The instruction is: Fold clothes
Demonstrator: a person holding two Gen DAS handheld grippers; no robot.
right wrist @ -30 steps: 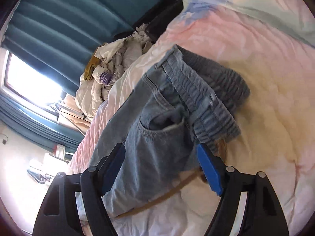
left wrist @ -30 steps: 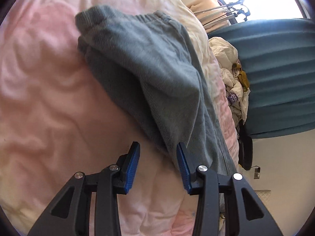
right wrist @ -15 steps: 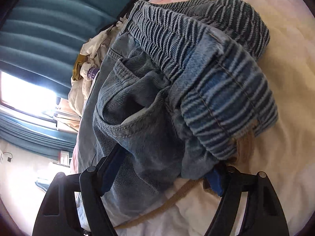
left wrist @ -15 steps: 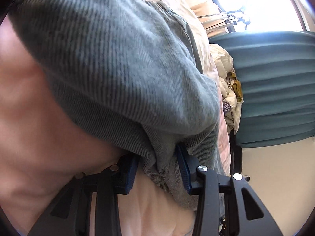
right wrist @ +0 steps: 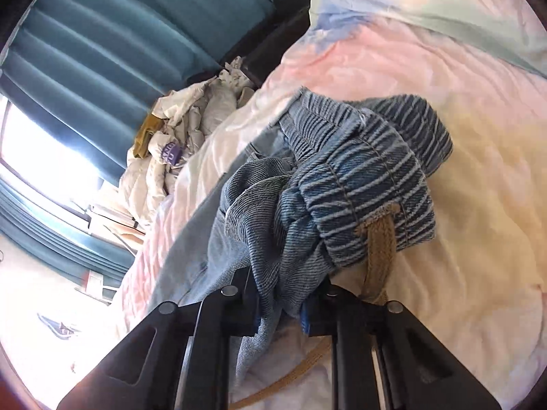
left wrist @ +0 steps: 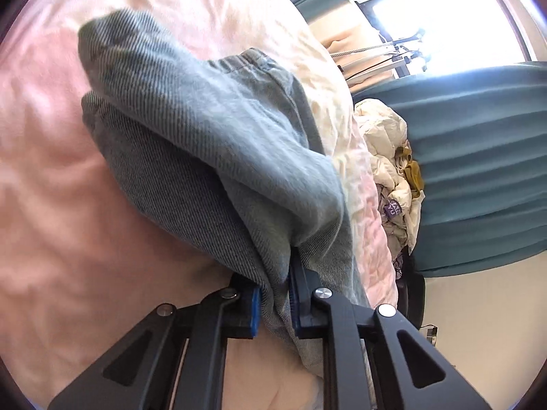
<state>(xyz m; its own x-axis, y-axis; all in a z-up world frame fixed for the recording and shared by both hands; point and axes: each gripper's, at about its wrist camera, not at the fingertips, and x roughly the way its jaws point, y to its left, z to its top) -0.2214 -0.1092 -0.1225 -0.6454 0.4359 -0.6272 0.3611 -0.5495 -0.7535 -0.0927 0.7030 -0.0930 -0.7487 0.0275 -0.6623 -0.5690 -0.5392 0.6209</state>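
Observation:
Blue denim trousers (left wrist: 212,157) with an elastic waistband lie on a pink and cream duvet (left wrist: 51,171). My left gripper (left wrist: 275,299) is shut on a fold of the denim at its near edge. In the right wrist view the gathered waistband (right wrist: 362,184) and its tan drawcord (right wrist: 377,249) bunch up in front of my right gripper (right wrist: 280,302), which is shut on the denim below the waistband. The blue pads are mostly hidden by cloth.
A heap of white and mustard clothes (left wrist: 393,171) lies at the bed's far edge, also in the right wrist view (right wrist: 181,140). Teal curtains (right wrist: 119,51) and a bright window (left wrist: 444,10) stand beyond. A pale blue pillow (right wrist: 427,3) lies at the bed's head.
Both grippers moved in onto the trousers and closed from open. The left now pinches a denim fold, the right pinches cloth below the waistband, and the fabric is bunched and lifted.

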